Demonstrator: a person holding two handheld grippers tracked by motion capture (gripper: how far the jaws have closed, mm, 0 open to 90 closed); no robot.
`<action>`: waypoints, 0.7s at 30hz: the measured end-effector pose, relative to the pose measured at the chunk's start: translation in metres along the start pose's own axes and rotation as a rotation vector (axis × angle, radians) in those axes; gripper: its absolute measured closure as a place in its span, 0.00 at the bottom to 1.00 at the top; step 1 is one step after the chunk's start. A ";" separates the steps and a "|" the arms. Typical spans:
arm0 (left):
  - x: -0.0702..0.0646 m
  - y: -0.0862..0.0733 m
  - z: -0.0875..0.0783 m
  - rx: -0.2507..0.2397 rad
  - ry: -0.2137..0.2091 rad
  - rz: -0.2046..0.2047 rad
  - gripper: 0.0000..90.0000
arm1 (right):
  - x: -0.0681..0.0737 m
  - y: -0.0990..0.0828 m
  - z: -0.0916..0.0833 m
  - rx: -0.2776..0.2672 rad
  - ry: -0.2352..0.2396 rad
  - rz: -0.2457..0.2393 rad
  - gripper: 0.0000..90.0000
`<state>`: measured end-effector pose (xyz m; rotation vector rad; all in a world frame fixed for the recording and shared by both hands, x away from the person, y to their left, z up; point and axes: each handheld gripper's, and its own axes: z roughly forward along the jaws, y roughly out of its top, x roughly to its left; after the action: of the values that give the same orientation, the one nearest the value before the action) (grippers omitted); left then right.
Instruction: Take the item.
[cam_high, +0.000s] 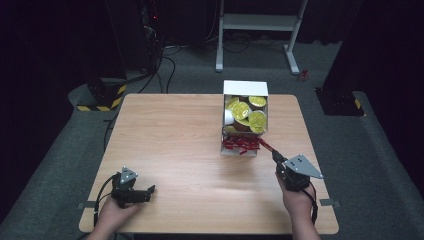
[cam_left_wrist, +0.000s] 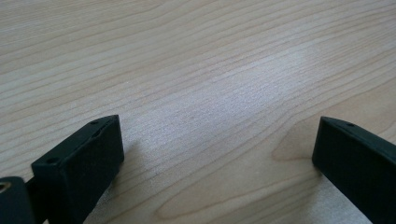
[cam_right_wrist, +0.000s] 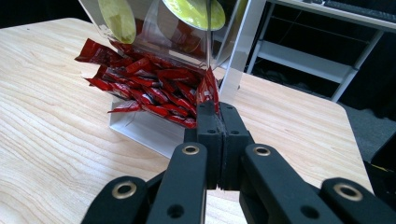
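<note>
One red packet sat pinched in our right gripper's closed fingers; we'd pull slowly, clear of the box. Left gripper's fingers were wide open, empty.

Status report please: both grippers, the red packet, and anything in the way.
Right gripper shut on red packet at the organiser front. Left gripper open, low over bare table. Nothing in the way.
</note>
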<state>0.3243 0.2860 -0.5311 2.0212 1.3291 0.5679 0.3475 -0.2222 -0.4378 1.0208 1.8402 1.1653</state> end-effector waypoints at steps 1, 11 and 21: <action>0.000 0.000 0.000 0.000 0.000 0.000 0.03 | 0.000 0.000 -0.001 -0.004 -0.002 -0.003 1.00; 0.000 0.000 0.000 -0.002 -0.004 0.001 0.03 | 0.000 0.003 -0.006 -0.015 -0.004 0.002 1.00; 0.002 0.001 0.000 0.002 -0.013 0.012 0.02 | 0.001 0.006 -0.016 -0.038 -0.007 0.000 1.00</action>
<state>0.3258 0.2872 -0.5309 2.0324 1.3114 0.5578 0.3342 -0.2256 -0.4269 1.0024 1.8056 1.1904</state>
